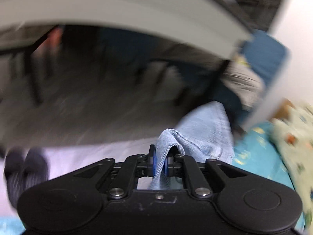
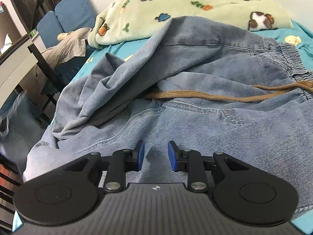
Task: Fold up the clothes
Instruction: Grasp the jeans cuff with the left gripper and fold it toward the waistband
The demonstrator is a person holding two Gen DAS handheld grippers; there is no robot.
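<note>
Blue denim trousers (image 2: 205, 82) with an elastic waistband (image 2: 291, 66) and a brown drawstring (image 2: 205, 96) lie rumpled on a teal bedsheet (image 2: 117, 49). My right gripper (image 2: 156, 154) is open just above the denim, with nothing between its blue pads. My left gripper (image 1: 160, 162) is shut on a hemmed edge of the light blue denim (image 1: 203, 133), held up off the bed; the view is blurred by motion.
A pale green cartoon blanket (image 2: 176, 5) lies behind the trousers and shows at the right in the left wrist view (image 1: 291, 137). A grey garment (image 2: 66, 47), blue cushions (image 2: 72, 13) and a grey desk (image 2: 17, 58) stand at the left.
</note>
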